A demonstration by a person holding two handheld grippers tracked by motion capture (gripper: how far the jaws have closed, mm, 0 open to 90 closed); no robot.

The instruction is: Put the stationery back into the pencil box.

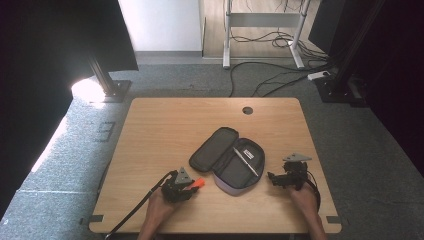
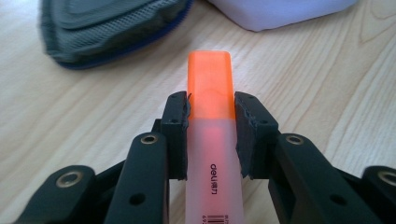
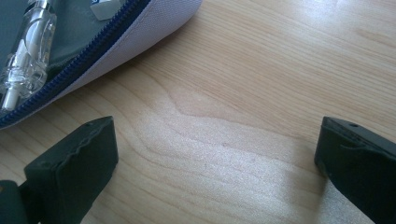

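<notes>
the left gripper [image 2: 211, 135] has its pads pressed on both sides of an orange highlighter [image 2: 212, 116], whose orange cap end sticks out past the fingertips toward the open pencil case [image 1: 229, 158]; seen from above, gripper and highlighter sit just left of the case's near corner, close to the front edge of the wooden table [image 1: 165, 120]. the right gripper [image 3: 215, 158] stands wide with bare wood between its jaws, just right of the case. inside the case lies a clear pen [image 1: 245, 161].
</notes>
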